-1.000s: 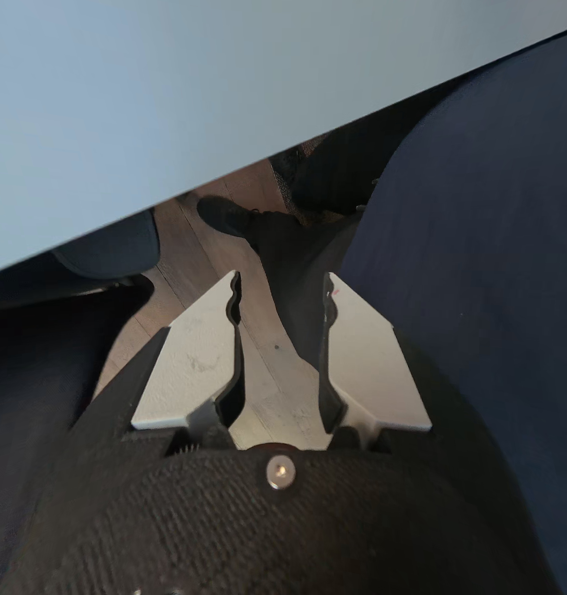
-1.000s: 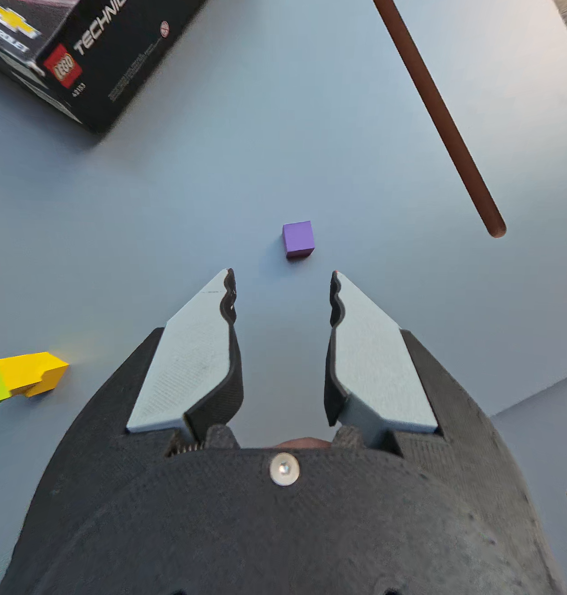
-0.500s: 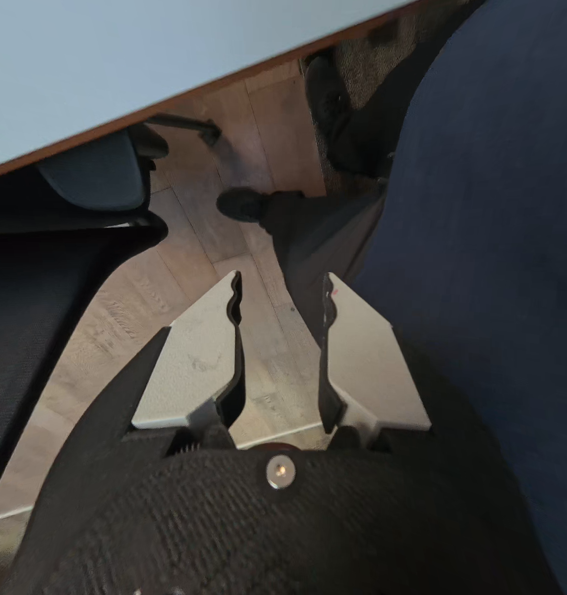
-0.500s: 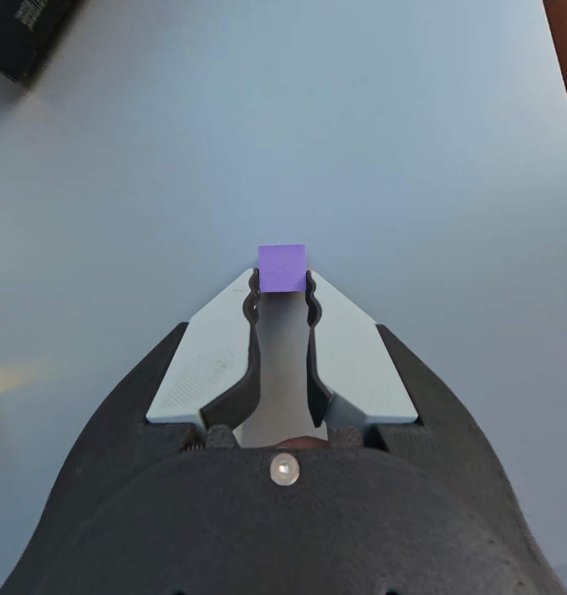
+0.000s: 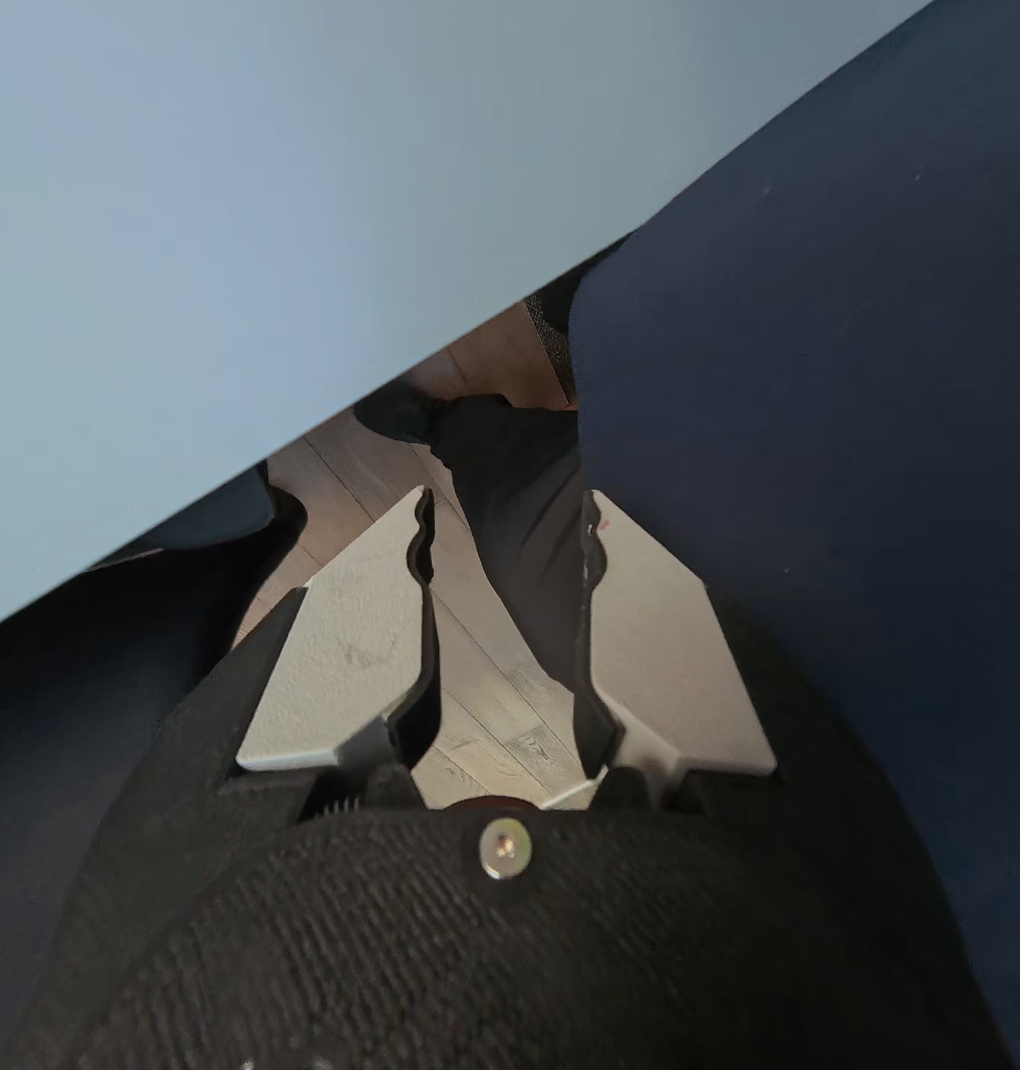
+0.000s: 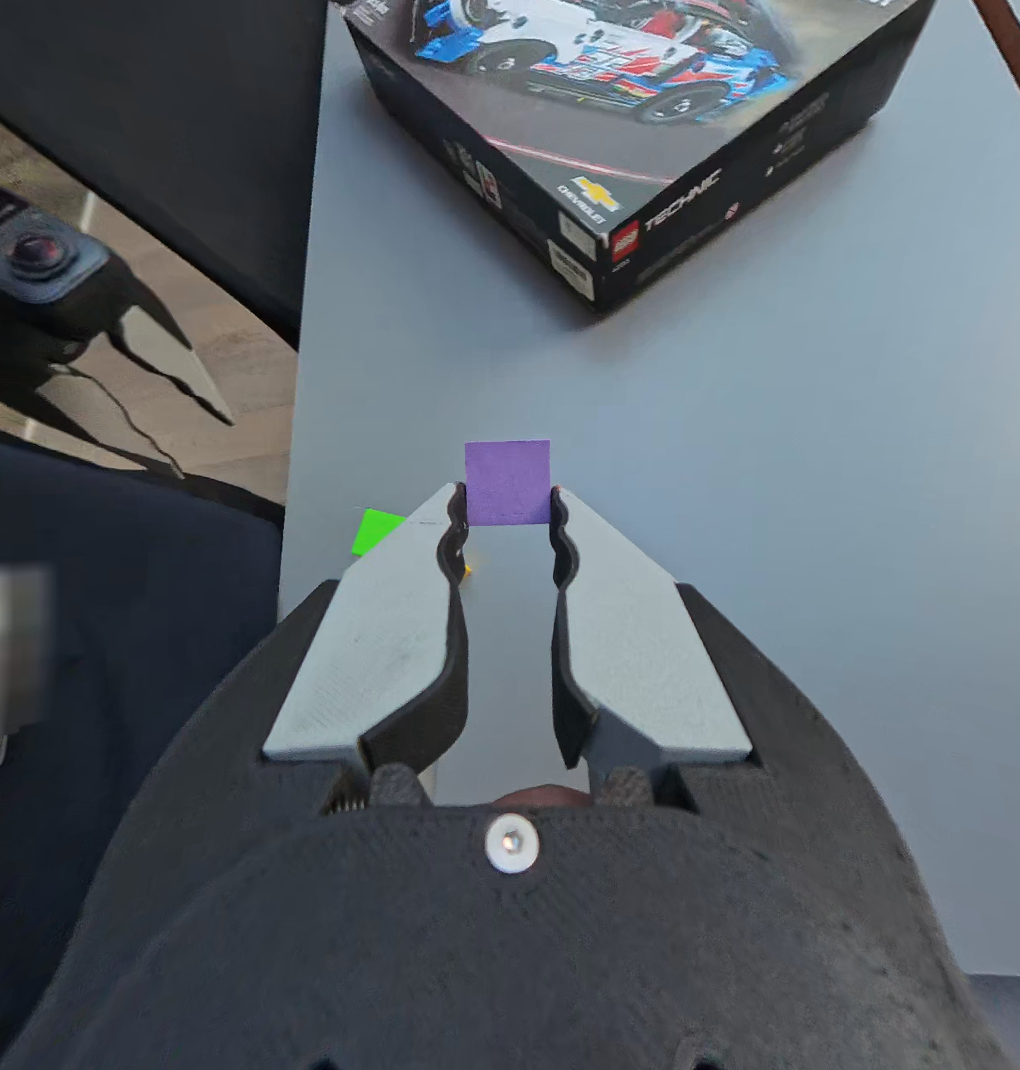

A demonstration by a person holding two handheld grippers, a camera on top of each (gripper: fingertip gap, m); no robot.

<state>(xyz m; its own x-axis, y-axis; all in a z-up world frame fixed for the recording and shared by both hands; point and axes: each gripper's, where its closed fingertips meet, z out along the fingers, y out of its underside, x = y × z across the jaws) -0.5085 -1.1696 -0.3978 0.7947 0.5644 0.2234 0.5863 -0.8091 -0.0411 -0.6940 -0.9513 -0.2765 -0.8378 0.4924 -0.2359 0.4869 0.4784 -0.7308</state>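
My right gripper (image 6: 507, 504) has its fingertips clamped on two opposite flat sides of the purple cube (image 6: 507, 482), which looks light, stiff and matte, held above the grey table (image 6: 728, 463), while my left gripper (image 5: 507, 521), fingers apart and empty, hangs off the table at nine o'clock.

I am seeing a black toy-car box (image 6: 641, 133) lying on the grey-blue table (image 6: 785, 463), a green block (image 6: 374, 530) sitting near the table's edge (a yellow sliver beside it), and wood flooring (image 5: 490, 729) showing below.
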